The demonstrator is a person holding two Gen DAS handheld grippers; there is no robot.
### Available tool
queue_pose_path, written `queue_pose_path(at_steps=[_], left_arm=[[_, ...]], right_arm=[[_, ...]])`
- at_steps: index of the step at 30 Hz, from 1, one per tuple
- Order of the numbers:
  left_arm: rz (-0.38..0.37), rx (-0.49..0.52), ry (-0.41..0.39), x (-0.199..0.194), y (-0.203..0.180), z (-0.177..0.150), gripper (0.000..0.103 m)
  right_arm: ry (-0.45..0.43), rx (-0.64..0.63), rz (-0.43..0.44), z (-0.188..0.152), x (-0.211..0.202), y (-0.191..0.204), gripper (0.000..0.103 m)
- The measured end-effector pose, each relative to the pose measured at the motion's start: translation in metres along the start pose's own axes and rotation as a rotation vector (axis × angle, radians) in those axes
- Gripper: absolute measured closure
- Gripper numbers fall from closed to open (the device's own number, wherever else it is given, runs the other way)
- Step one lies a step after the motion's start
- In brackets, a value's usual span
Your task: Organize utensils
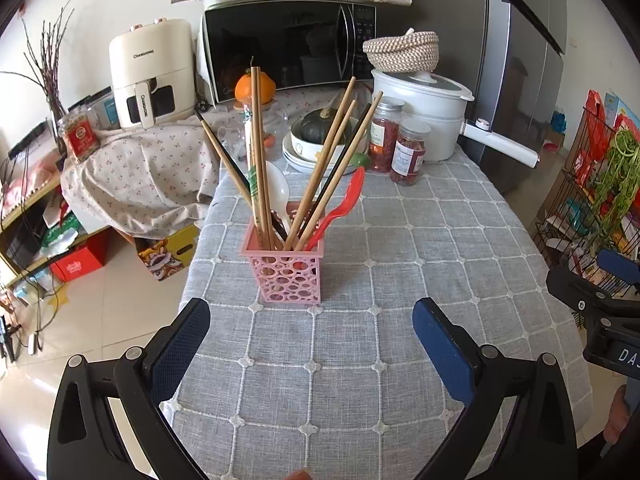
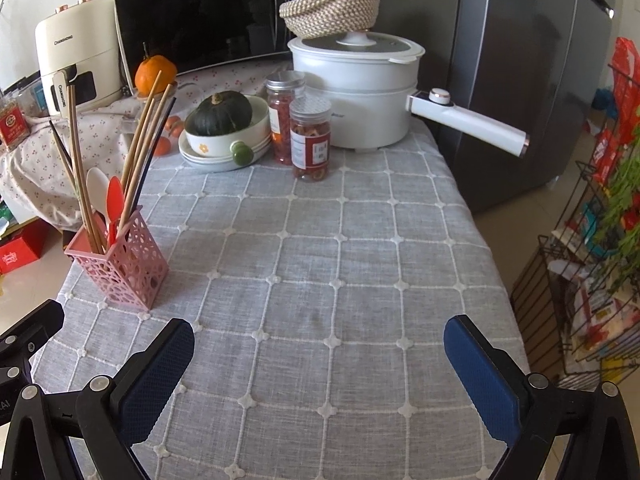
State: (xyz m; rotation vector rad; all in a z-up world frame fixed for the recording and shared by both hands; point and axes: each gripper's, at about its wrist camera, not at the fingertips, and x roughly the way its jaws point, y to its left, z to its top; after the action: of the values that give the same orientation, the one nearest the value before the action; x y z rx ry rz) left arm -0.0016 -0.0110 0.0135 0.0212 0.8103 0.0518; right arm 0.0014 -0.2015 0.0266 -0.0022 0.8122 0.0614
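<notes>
- Pink plastic holder (image 1: 285,269) with round holes stands on the grey checked cloth (image 1: 400,264), at about twelve o'clock from your left gripper (image 1: 311,346), near it but not touching.
- Your left tongs are spread wide, with only cloth between the blue pads (image 1: 444,354). They hold nothing.
- Your right gripper (image 2: 319,364) is wide too and also holds nothing. From it, the holder sits near ten o'clock.
- Chopsticks (image 1: 262,160) stand in the holder, fanned out and leaning on its walls. A red spoon (image 1: 344,204) and a white spoon (image 1: 278,192) stand with them, bowls up.
- I think they stand up like that so each one is easy to pull out.
- No loose sticks or spoons show on the cloth, so the tidying looks done or almost done. Your tongs being wide fits with having nothing left to carry.
- Farther back, at about one o'clock from your left gripper, two jars (image 1: 408,152) with red stuff inside stand side by side.
- A green squash sits in a bowl (image 2: 228,136) on plates, beside the jars.
- A white pot (image 2: 356,92) has a long handle that sticks out toward three o'clock. A woven basket (image 2: 330,8) rests on its lid.
- A microwave (image 1: 288,48) and an orange (image 1: 255,87) are at the very back.
- The tall sticks lean out, so a low reach over the holder could bump them.
</notes>
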Motion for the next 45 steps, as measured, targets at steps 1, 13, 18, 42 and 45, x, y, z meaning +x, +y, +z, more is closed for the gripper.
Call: queue_pose_path(at_steps=[1,13,18,42,45], left_arm=[[0.001,-0.001,-0.001,-0.0001,0.0002,-0.0001,0.001],[-0.002,-0.004,-0.002,-0.0018,0.0021,0.0008,0.001],[-0.003,-0.002,0.0,-0.0012,0.0018,0.0003,0.001],[-0.006,-0.002,0.003,-0.0013,0.0018,-0.0012,0.001],[-0.006,-0.002,0.004,-0.001,0.0014,-0.0015,0.001]], right_arm=[[0.001,0.0,0.0,-0.0001,0.0001,0.0004,0.001],[0.01,-0.006,-0.002,-0.0018,0.0035,0.0042,0.001],[0.015,-0.001,-0.001,-0.0016,0.0052,0.0054,0.001],[0.021,0.0,-0.002,-0.0022,0.0059,0.006,0.001],[0.021,0.0,-0.002,-0.0021,0.0059,0.0059,0.001]])
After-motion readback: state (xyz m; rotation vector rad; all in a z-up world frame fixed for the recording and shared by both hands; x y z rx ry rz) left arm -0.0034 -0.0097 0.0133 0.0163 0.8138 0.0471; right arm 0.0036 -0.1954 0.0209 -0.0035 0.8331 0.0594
